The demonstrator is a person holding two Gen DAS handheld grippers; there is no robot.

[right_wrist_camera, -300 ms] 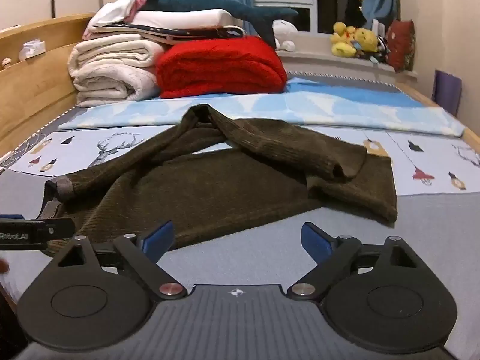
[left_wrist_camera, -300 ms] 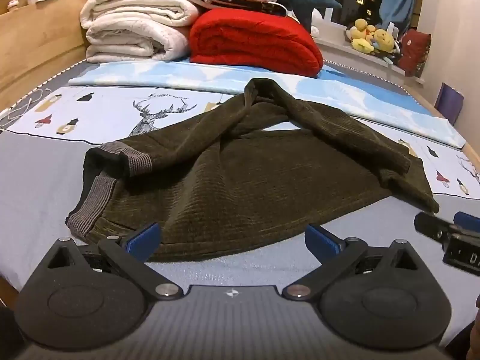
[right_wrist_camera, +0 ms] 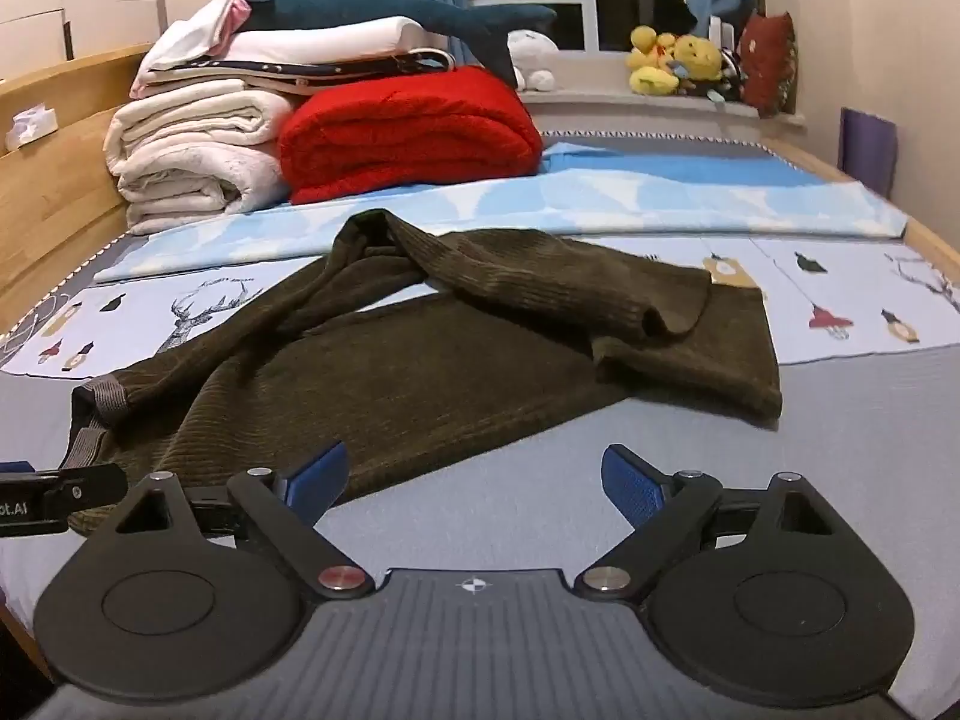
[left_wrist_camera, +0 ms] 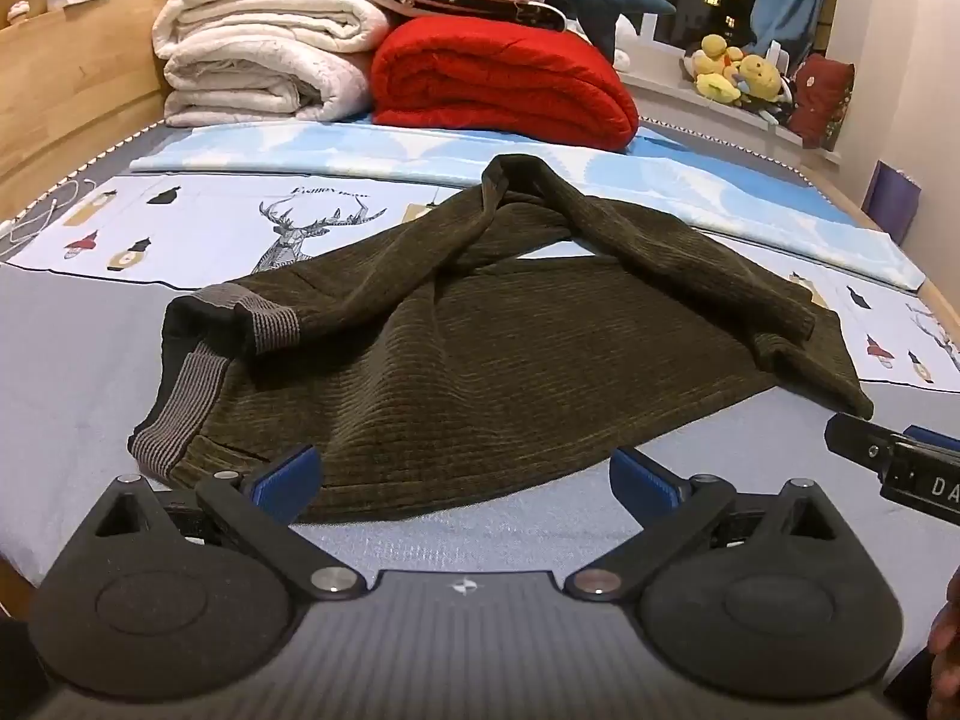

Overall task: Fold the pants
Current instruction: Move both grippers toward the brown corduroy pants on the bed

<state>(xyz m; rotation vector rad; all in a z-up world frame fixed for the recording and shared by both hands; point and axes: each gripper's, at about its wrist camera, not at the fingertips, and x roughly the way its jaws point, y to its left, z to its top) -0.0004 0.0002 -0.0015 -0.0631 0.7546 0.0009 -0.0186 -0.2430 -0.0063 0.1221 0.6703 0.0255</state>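
Dark olive corduroy pants (left_wrist_camera: 480, 360) lie on the bed, one leg flat and the other looped over it in a peak at the back. Grey ribbed cuffs (left_wrist_camera: 180, 420) are at the left. The pants also show in the right wrist view (right_wrist_camera: 420, 372). My left gripper (left_wrist_camera: 465, 477) is open and empty just above the pants' near edge. My right gripper (right_wrist_camera: 474, 480) is open and empty over the grey sheet, its left finger by the pants' near hem. Each gripper's tip shows in the other's view.
The bed (left_wrist_camera: 90, 360) has a grey sheet and a pale blue printed cover (left_wrist_camera: 300, 162). Folded white quilts (left_wrist_camera: 258, 66) and a red blanket (left_wrist_camera: 504, 84) are stacked at the back. A wooden headboard (left_wrist_camera: 60, 96) runs along the left. Plush toys (right_wrist_camera: 678, 60) sit on the windowsill.
Both grippers have dropped slightly and edged a little toward the pants. The pants have not moved.
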